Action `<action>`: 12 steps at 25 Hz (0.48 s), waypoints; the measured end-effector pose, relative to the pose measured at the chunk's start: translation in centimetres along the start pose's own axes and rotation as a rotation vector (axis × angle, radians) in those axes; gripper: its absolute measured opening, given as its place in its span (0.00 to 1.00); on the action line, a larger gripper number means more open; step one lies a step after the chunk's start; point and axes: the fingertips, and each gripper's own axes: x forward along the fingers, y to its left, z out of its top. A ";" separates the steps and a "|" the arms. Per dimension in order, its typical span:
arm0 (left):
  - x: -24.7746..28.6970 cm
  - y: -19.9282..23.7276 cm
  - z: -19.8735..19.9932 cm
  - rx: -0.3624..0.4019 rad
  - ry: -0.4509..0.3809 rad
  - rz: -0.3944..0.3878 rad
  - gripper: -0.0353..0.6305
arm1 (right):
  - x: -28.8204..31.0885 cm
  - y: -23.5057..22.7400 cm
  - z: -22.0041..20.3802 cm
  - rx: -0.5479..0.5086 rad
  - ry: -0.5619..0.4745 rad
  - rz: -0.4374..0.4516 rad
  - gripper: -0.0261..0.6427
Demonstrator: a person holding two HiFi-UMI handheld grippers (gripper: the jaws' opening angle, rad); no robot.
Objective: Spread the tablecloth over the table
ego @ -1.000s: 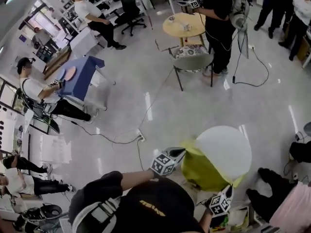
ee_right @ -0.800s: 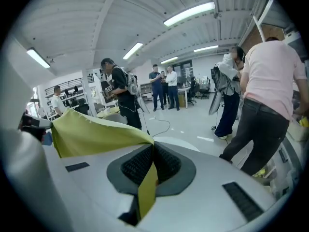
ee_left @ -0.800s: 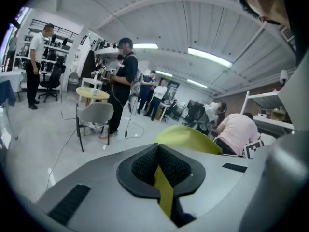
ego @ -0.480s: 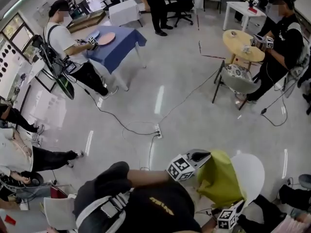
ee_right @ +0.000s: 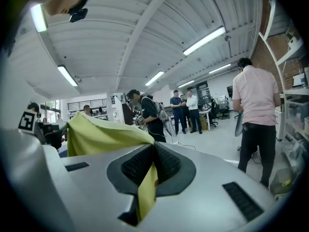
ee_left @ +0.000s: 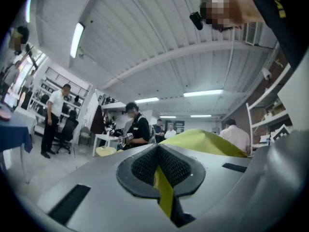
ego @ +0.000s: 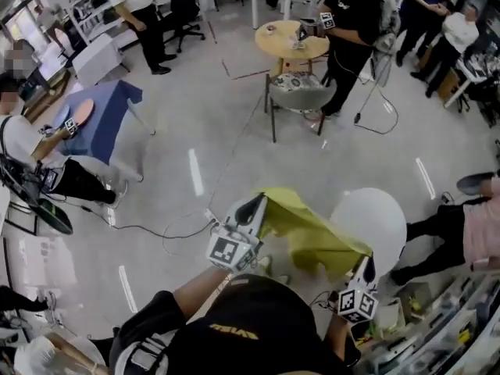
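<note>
Fingers of left gripper (ego: 256, 206) and right gripper (ego: 365, 268) both clamped on tablecloth (ego: 308, 229) edge; cloth sags between them, raised; round white table (ego: 384, 217) just beyond, nearer right gripper.

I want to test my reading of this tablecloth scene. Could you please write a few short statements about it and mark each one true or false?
1. The left gripper and the right gripper are both shut on the yellow cloth. True.
2. The cloth lies flat over the white table. False: it is bunched and held up between the two grippers, and much of the tabletop is bare.
3. The white table is square. False: it is round.
4. A blue-covered table stands at the left of the head view. True.
</note>
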 end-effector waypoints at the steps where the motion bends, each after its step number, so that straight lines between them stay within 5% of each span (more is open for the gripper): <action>1: 0.7 -1.0 -0.2 0.023 0.010 -0.031 0.08 | -1.1 -1.1 -0.6 0.000 -0.001 -0.016 0.05; 6: 1.7 -5.6 -1.7 0.068 0.117 -0.133 0.08 | -5.8 -4.4 -4.3 0.065 0.006 -0.063 0.05; 12: 1.7 -9.6 -4.2 0.015 0.195 -0.251 0.08 | -11.2 -6.8 -6.2 0.141 -0.014 -0.214 0.05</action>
